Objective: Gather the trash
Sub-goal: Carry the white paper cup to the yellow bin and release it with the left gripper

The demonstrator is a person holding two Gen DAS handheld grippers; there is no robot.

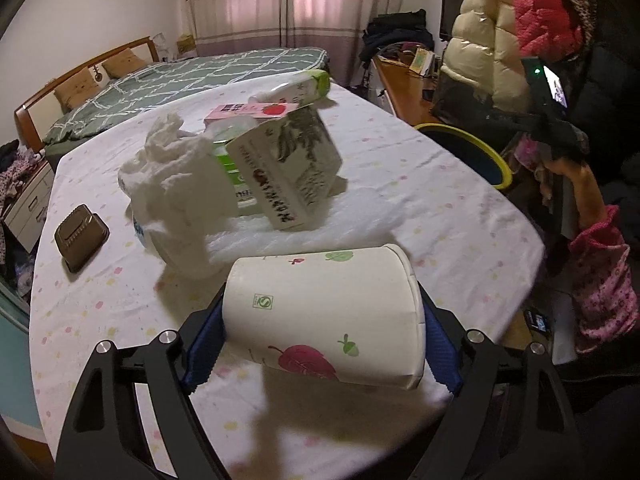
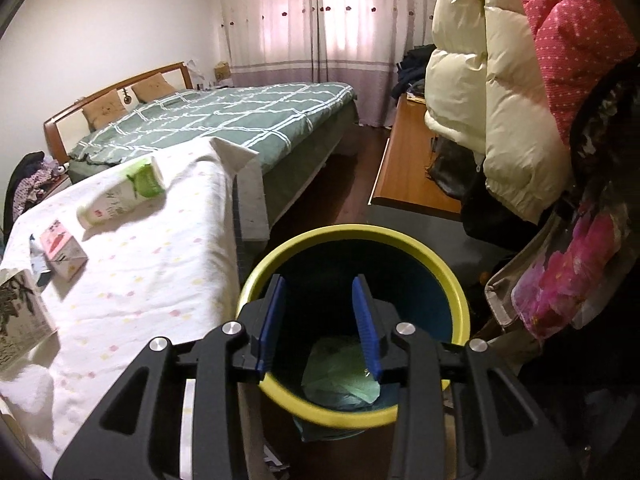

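My left gripper (image 1: pixel 320 300) is shut on a white paper cup (image 1: pixel 324 312) printed with leaves, held sideways just above the table. Behind it lie crumpled tissue (image 1: pixel 176 176), a grey printed carton (image 1: pixel 292 168), a pink box (image 1: pixel 248 114) and a green-white carton (image 1: pixel 300 88). My right gripper (image 2: pixel 320 300) is open and empty, right over the yellow-rimmed blue bin (image 2: pixel 456 284), which holds a green bag (image 2: pixel 340 380). The bin also shows in the left wrist view (image 1: pixel 480 152), beside the table's right edge.
The table wears a white dotted cloth (image 1: pixel 400 184). A brown plastic tray (image 1: pixel 80 236) lies at its left. A bed (image 2: pixel 224 120), a wooden desk (image 2: pixel 404 168) and hanging coats (image 2: pixel 480 80) surround the bin.
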